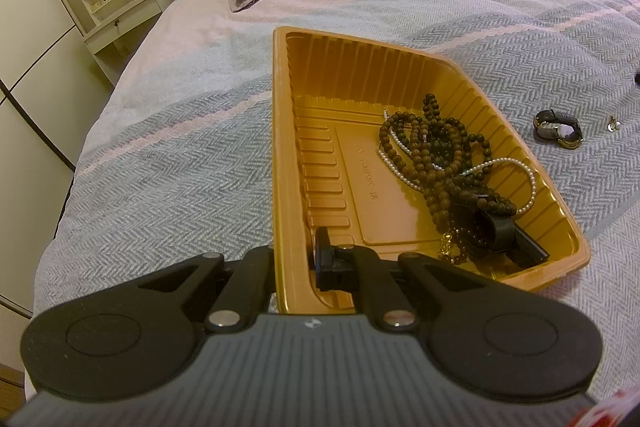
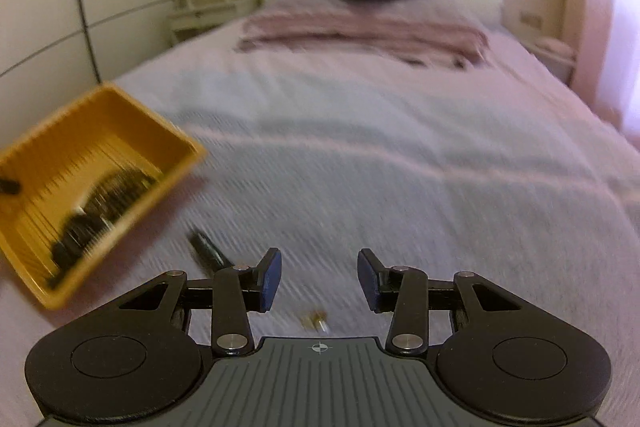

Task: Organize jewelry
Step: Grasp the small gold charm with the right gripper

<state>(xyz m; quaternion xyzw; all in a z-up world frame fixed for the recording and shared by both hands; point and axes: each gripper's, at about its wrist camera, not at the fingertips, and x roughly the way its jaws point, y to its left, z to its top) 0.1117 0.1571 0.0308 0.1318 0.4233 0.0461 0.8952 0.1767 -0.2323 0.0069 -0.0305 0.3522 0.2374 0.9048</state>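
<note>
Left wrist view: the left gripper [image 1: 296,267] has its fingers [image 1: 323,259] clenched on the near-left rim of the gold tray [image 1: 280,131], one finger inside the wall and one outside. The tray lies on the bed [image 1: 168,155], nearer the foot than the pillows. Inside it, toward its right side, lies a tangle of brown bead necklaces [image 1: 428,155], a pearl strand [image 1: 516,171] and a black strap [image 1: 500,227]. On the blanket just beyond the tray's right wall rests a watch [image 1: 560,131], with a small earring [image 1: 613,125] just beside it toward the bed's right edge.

Right wrist view, blurred: the right gripper [image 2: 319,277] hovers low over the bed with its fingers [image 2: 272,279] released and nothing between them. A small gold earring [image 2: 316,319] lies on the blanket just below the gap. A dark strap [image 2: 208,247], apparently the watch, shows just past the left finger, and the tray [image 2: 188,147] sits toward the bed's left edge
</note>
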